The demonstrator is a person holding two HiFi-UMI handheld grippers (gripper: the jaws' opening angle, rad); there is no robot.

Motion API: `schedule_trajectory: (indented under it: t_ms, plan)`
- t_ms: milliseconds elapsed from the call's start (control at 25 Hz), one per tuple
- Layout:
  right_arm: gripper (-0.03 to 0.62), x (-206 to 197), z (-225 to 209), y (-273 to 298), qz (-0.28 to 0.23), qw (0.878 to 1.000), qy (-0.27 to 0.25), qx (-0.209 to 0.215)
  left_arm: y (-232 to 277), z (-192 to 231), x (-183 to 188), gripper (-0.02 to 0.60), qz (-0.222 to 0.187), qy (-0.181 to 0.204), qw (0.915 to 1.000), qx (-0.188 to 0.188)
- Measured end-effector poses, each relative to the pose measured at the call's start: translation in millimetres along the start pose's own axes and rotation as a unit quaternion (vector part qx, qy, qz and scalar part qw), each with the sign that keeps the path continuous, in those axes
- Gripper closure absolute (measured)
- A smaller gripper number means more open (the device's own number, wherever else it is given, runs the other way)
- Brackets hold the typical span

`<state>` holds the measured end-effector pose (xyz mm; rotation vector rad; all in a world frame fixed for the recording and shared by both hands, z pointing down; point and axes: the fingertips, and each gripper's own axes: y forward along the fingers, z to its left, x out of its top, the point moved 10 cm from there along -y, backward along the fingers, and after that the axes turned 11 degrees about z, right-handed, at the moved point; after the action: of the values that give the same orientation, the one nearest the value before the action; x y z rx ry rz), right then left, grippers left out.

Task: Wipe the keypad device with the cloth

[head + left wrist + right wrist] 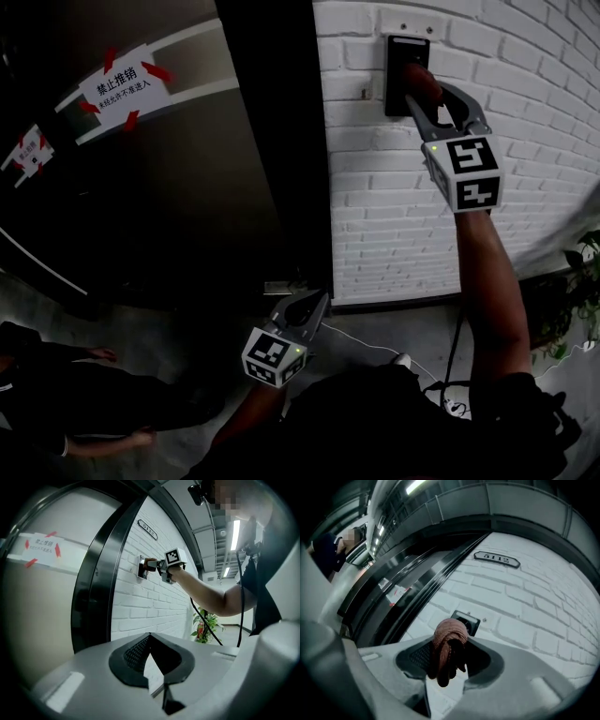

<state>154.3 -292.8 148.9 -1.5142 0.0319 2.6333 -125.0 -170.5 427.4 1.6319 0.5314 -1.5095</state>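
The keypad device (405,58) is a dark panel fixed to the white brick wall (394,206). My right gripper (425,94) is raised to it, shut on a reddish cloth (421,81) whose bunched end rests against the panel's face. In the right gripper view the cloth (447,645) bulges out between the jaws and hides the lower part of the keypad device (469,620). From the left gripper view the keypad device (141,567) and the right gripper (155,566) are seen from the side. My left gripper (317,302) hangs low by the door frame, shut, holding nothing.
A black door frame (281,141) stands left of the keypad, with a glass door carrying a white sign with red arrows (122,86). A number plate (497,559) hangs above. A potted plant (583,281) and cables (441,394) are on the floor at right. A person (56,394) is low left.
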Motion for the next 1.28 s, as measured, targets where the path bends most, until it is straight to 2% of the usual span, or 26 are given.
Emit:
schedule_trajectory:
  t_ms: [240, 440, 1280]
  plan:
    - [0.444, 42, -19, 19, -0.017, 0.999, -0.025, -0.015, 0, 0, -2, 0.566, 0.002, -0.003, 1.0000, 0.005]
    - [0.444, 52, -22, 32, -0.014, 0.999, -0.026, -0.020, -1, 2, -2, 0.566, -0.001, -0.005, 0.9999, 0.009]
    - [0.444, -16, 7, 25, 0.030, 1.000, 0.002, 0.002, -3, 2, -2, 0.566, 0.005, 0.000, 1.0000, 0.005]
